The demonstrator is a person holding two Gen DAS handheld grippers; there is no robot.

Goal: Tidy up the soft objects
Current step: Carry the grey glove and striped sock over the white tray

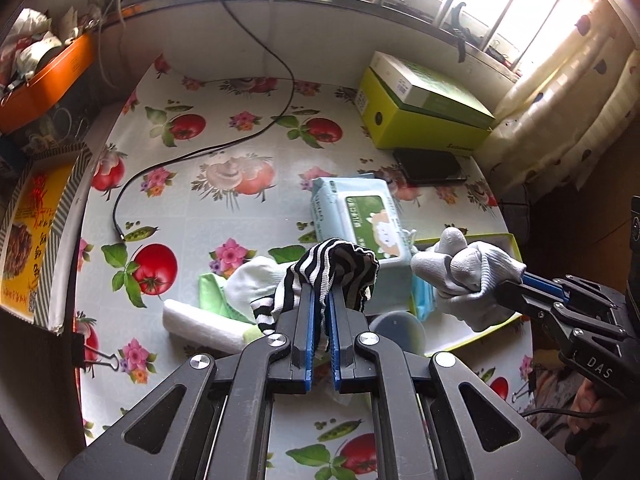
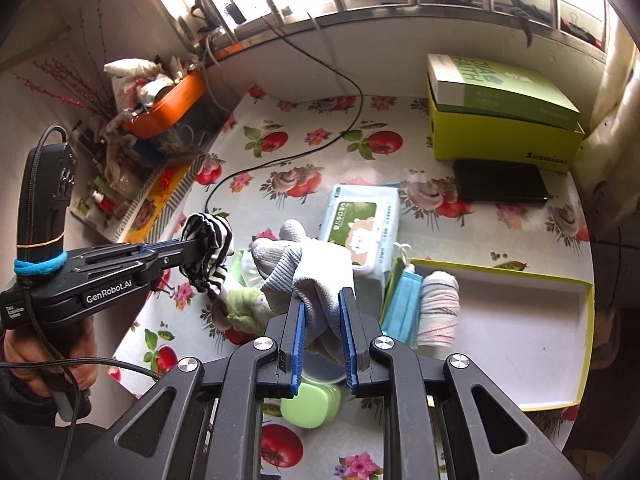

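Note:
My left gripper [image 1: 322, 300] is shut on a black-and-white striped sock [image 1: 332, 268], held above the table; it also shows in the right wrist view [image 2: 210, 248]. My right gripper [image 2: 322, 300] is shut on a grey work glove [image 2: 308, 264], seen from the left wrist view [image 1: 464, 276] above the tray's left edge. A white tray with a yellow-green rim [image 2: 520, 320] holds a blue face mask [image 2: 404, 304] and a rolled white cloth [image 2: 438, 308]. On the table lie a white sock [image 1: 252, 280], a green cloth [image 1: 214, 292] and a white roll [image 1: 200, 324].
A wet-wipes pack [image 2: 364, 224] lies mid-table. Green boxes [image 2: 500, 108] and a black case [image 2: 500, 186] sit at the back right. A black cable [image 1: 192, 156] crosses the floral tablecloth. A green soap-like case [image 2: 312, 404] and a grey lid [image 1: 400, 328] lie near the front. An orange bin [image 2: 168, 108] stands left.

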